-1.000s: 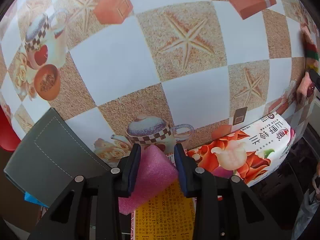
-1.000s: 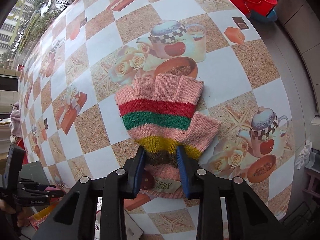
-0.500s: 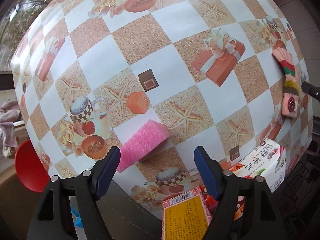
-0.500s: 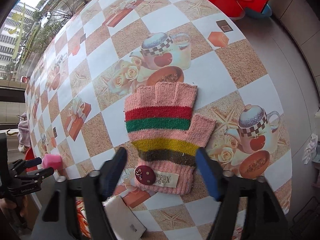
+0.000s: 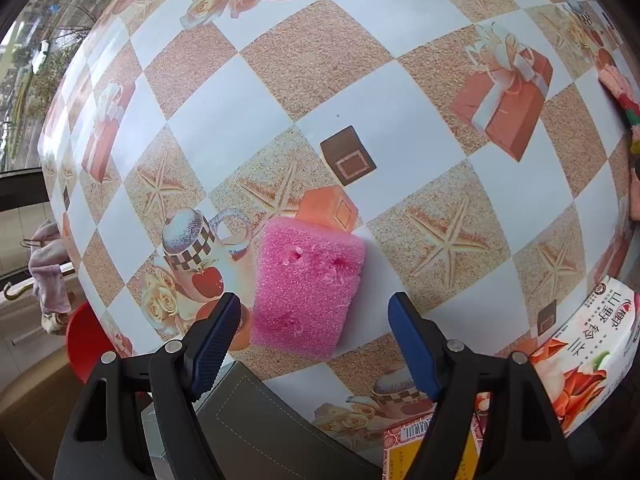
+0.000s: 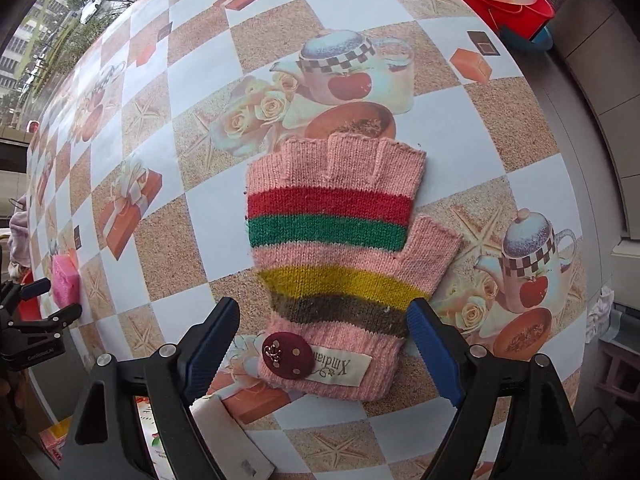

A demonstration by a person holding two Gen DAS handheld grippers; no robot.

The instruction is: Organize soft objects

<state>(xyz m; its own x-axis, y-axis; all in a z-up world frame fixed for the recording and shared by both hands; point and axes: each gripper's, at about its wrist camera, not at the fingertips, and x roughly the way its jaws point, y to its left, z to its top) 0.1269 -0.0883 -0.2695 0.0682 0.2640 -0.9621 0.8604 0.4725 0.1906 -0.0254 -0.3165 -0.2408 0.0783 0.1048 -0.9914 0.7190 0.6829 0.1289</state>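
— Where do we stand?

— Our left gripper point(image 5: 314, 320) hangs wide open above the pink sponge point(image 5: 308, 290), which lies flat on the tablecloth point(image 5: 224, 128), gripped by nothing. Our right gripper point(image 6: 322, 324) is just as wide, empty, its pads either side of the striped glove's point(image 6: 340, 256) cuff without pressing it.

— What could go wrong?

— We judge the knit may snag on a ridged pad if we lift carelessly. The sponge is light; a brushing finger could nudge it toward the table edge.
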